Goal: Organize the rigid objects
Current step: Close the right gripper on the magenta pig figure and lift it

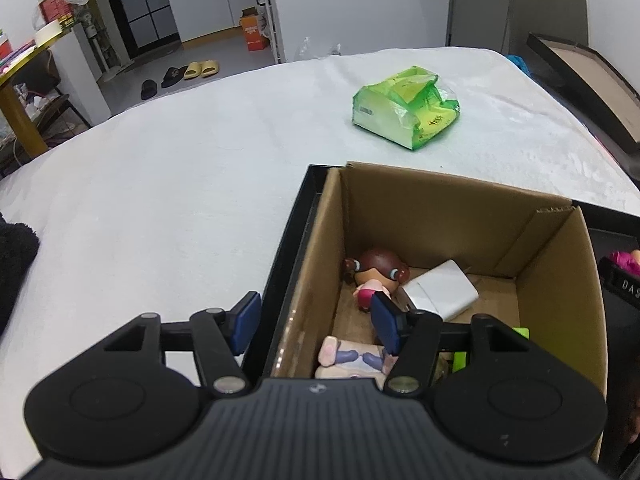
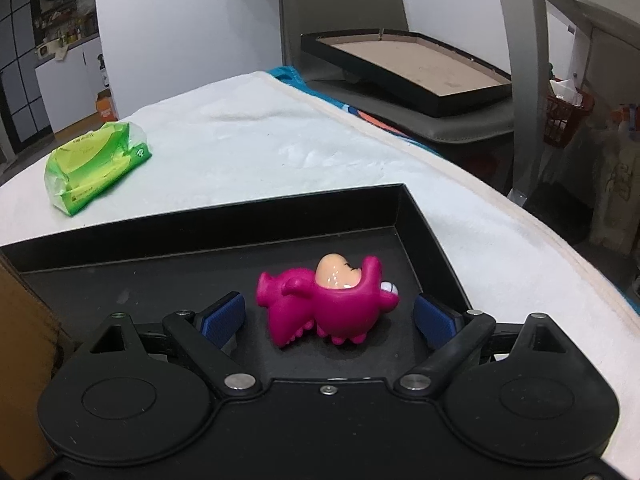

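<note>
A brown cardboard box (image 1: 560, 280) stands inside a black tray (image 1: 292, 248) on the white-covered table. In the box lie a brown-haired doll (image 1: 378, 272), a white charger (image 1: 440, 290), a pastel figure (image 1: 352, 358) and a green item (image 1: 520, 334). My left gripper (image 1: 316, 320) is open and empty, straddling the box's left wall. In the right wrist view a magenta dinosaur-suit figure (image 2: 332, 304) lies on its side on the black tray (image 2: 224, 224). My right gripper (image 2: 330, 318) is open, its blue pads (image 2: 224, 316) either side of the figure, apart from it.
A green plastic-wrapped pack (image 1: 404, 108) (image 2: 94, 162) lies on the white cloth beyond the tray. A black lid (image 2: 404, 70) rests on a grey chair at the right. A dark fuzzy item (image 1: 14, 264) lies at the table's left edge. The table edge runs close on the right.
</note>
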{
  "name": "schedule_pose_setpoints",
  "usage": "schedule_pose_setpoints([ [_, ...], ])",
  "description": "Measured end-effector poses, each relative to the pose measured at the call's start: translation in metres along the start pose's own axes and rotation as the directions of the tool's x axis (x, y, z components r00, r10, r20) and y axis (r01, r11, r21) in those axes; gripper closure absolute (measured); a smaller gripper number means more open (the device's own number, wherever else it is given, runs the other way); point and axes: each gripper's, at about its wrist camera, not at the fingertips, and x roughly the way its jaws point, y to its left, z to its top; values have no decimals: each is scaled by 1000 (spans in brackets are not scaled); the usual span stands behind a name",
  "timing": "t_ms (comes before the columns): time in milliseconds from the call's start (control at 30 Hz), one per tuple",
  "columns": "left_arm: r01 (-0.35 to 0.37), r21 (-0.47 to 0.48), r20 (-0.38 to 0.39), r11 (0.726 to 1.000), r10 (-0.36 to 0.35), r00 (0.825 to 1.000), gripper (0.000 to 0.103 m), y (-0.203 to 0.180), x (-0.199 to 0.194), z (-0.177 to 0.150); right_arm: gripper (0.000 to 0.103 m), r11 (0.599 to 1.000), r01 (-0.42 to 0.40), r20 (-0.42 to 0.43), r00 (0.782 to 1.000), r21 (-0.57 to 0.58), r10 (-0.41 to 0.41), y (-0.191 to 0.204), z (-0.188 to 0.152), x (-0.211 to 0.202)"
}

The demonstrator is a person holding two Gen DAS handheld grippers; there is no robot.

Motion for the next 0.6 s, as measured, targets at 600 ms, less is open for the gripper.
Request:
schedule_pose_setpoints([
  [600,42,7,-4,999,-42,999,44,7,-10,-3,35,999,-44,-14,999,12,44,-5,2,-35],
])
